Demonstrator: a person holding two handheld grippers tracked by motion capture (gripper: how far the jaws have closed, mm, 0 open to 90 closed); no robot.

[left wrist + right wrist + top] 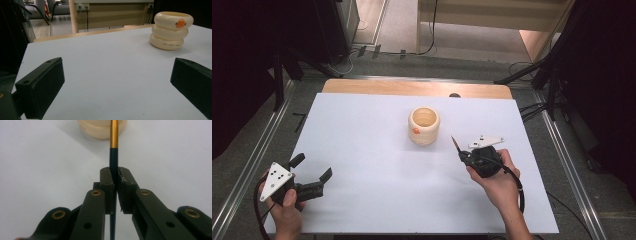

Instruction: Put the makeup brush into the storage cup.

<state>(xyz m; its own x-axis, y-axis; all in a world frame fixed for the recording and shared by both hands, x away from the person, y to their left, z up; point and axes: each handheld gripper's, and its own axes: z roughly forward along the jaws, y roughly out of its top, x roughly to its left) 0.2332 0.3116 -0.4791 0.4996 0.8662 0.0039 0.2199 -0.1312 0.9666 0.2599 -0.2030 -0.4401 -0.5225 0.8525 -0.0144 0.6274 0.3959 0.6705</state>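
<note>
A cream holder (424, 125) shaped like stacked rings, with an orange duck bill on its side, stands upright near the middle of the white table; the same holder (172, 30) appears far right in the left gripper view and its base (100, 128) at the top of the right gripper view. My right gripper (460, 155) is shut on a thin dark brush (113, 157) with a gold ferrule, which points up toward the holder. In the high view the brush tip (455, 143) sits just right of the holder. My left gripper (314, 167) rests open at the front left, nothing between its jaws.
The white table top (377, 165) has a wooden strip (412, 87) along its far edge. Metal rails (257, 160) run along both sides of the table, with dark stands and cables on the floor beyond. A wooden desk (110, 12) stands behind the table.
</note>
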